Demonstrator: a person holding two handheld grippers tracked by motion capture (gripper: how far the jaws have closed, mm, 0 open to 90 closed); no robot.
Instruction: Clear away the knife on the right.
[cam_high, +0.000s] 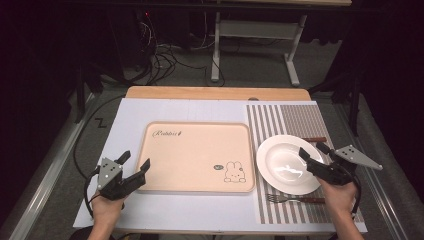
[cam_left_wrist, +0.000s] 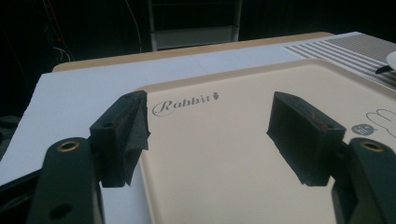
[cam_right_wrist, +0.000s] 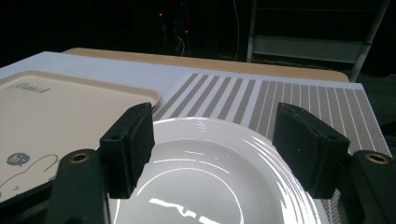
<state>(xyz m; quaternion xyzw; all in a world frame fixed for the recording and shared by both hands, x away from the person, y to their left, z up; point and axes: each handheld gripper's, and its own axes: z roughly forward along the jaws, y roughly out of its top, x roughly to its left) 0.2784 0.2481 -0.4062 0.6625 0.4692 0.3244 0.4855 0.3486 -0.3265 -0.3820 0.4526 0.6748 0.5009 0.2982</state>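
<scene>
A white deep plate (cam_high: 282, 162) (cam_right_wrist: 210, 177) rests on a striped placemat (cam_high: 280, 120) at the right. My right gripper (cam_high: 311, 150) (cam_right_wrist: 215, 135) hovers over the plate's right side with its jaws wide apart, open, and nothing pinched between them. A beige tray (cam_high: 195, 155) (cam_left_wrist: 224, 163) printed with "Rabbit" and a bunny lies in the middle of the white table cover. My left gripper (cam_high: 136, 160) (cam_left_wrist: 210, 126) sits at the tray's near left corner, open, one jaw outside the tray's left rim and the other above its surface.
A fork (cam_high: 295, 199) with a brown handle lies on the placemat in front of the plate. Another brown-handled utensil (cam_high: 314, 139) lies behind the plate's right side. The white cover (cam_high: 130, 115) tops a wooden table; cables and a desk frame stand on the floor beyond.
</scene>
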